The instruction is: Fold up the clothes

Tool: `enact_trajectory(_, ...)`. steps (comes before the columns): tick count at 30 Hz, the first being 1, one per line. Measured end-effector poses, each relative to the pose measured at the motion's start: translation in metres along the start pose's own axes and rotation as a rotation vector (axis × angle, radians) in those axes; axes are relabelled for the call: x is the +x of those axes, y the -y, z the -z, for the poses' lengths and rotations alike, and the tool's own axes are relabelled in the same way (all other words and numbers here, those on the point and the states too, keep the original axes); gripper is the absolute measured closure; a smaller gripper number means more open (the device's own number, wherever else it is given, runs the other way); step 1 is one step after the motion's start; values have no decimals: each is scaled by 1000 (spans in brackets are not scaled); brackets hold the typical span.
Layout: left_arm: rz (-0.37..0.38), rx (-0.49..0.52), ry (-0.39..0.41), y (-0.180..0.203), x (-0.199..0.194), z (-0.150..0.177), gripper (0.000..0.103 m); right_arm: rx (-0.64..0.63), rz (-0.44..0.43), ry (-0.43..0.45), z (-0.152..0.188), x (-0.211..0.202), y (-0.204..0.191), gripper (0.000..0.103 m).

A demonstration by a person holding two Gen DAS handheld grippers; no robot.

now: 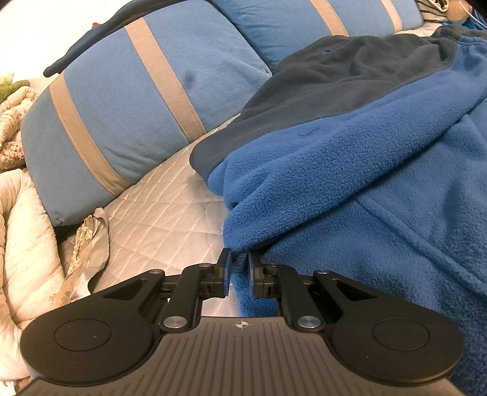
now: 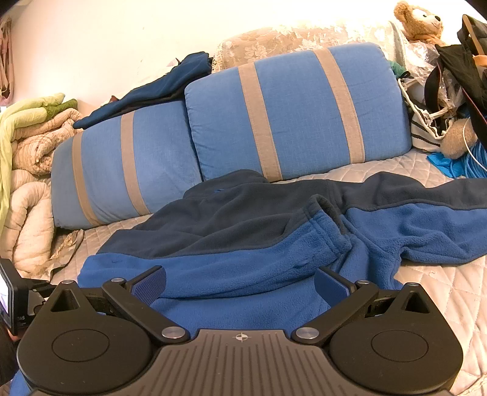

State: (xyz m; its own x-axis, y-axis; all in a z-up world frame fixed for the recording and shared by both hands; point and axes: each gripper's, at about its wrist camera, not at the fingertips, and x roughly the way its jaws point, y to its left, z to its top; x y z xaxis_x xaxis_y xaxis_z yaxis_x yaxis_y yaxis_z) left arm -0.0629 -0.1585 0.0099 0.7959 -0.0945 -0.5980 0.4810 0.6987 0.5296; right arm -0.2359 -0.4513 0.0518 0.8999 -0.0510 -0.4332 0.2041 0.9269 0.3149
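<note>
The left tongs (image 1: 238, 263) are nearly together, clamped on a bunched fold at the near left edge of the blue fleece jacket (image 1: 350, 170); fabric fills the narrow gap between the blue pads. The right tongs (image 2: 240, 284) stand wide apart over the jacket's (image 2: 231, 268) near hem, and the fleece lies between and below the fingers, though it is hard to tell whether either pad touches it.

The jacket lies spread across the quilted bed cover (image 2: 441, 283), bright blue on the near half and dark navy toward the far side. One sleeve is folded in over the body, its cuff (image 2: 327, 213) near the middle; the other sleeve (image 2: 426, 210) runs out to the right. Bare quilt shows left of the jacket's left edge in the left wrist view (image 1: 158, 213) and to the right below the outstretched sleeve.

Behind, two blue striped cushions (image 2: 289, 115) stand just beside the navy edge. Rolled quilts (image 2: 33, 146) crowd the far left, a teddy bear (image 2: 421, 19) and bags the far right.
</note>
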Motion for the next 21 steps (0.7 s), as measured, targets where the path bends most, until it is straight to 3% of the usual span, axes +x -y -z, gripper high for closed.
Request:
enact_trajectory(16, -15, 6, 5, 3, 0, 0, 89, 5, -2, 1, 0, 0, 2, 0)
enact_trajectory(18, -32, 8, 13, 4, -1, 1, 84, 5, -2, 1, 0, 0, 2, 0)
enact_trajectory(21, -61, -14, 13, 2, -3, 2, 69, 7, -2, 2, 0, 0, 2, 0)
